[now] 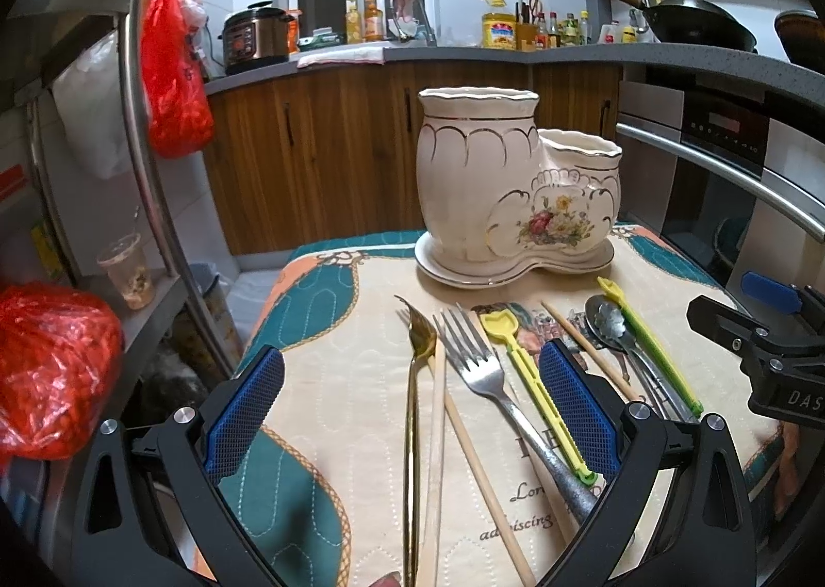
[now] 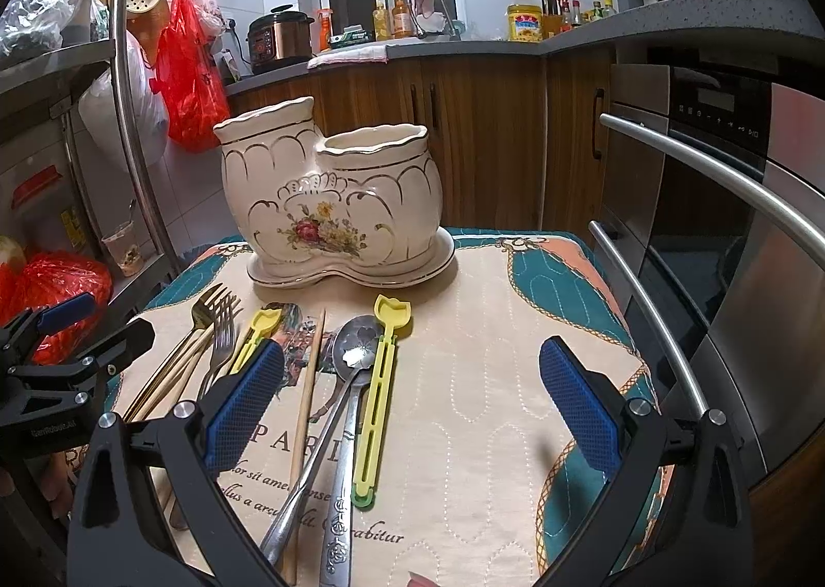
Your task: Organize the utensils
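Note:
A cream ceramic two-cup utensil holder (image 1: 510, 195) (image 2: 330, 205) stands on its saucer at the far end of a quilted mat (image 1: 361, 380) (image 2: 490, 355). On the mat lie a gold fork (image 1: 415, 380), chopsticks (image 1: 438, 432), a steel fork (image 1: 479, 365), two yellow plastic scoops (image 1: 536, 396) (image 2: 381, 380) and steel spoons (image 1: 613, 329) (image 2: 356, 344). My left gripper (image 1: 412, 411) is open and empty above the gold fork, chopsticks and steel fork. My right gripper (image 2: 412, 406) is open and empty, the spoons and one yellow scoop between its fingers.
An oven front with steel bar handles (image 2: 722, 184) stands to the right. A metal shelf rack (image 1: 149, 123) with red bags (image 1: 175, 66) stands to the left. Wooden cabinets (image 1: 335, 138) and a cluttered counter lie behind the mat.

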{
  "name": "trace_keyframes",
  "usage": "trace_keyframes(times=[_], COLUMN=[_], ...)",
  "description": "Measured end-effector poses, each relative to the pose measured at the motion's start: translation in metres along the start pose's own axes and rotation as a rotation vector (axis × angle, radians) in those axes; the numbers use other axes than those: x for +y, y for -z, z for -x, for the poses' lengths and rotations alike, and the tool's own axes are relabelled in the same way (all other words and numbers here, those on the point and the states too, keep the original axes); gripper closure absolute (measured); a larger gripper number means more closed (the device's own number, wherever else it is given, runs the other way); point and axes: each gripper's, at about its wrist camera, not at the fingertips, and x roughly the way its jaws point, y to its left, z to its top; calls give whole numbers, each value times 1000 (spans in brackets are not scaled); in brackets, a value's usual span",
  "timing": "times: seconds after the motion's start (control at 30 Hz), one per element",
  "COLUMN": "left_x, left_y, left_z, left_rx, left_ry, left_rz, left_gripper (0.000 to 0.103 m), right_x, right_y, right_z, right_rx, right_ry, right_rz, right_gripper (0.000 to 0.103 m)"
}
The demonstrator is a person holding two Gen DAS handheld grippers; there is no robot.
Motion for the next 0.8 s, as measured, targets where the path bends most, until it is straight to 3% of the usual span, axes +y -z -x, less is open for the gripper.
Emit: trace_keyframes(times=[0.8], left_x=[3], left_y=[-2], left_z=[-1], left_rx=[0], left_ry=[-1], left_rz=[-5], left_gripper=[5], right_x=[0], right_y=[2], right_z=[-3], right_rx=[8], right_ry=[1], right_rz=[3], right_gripper=[5])
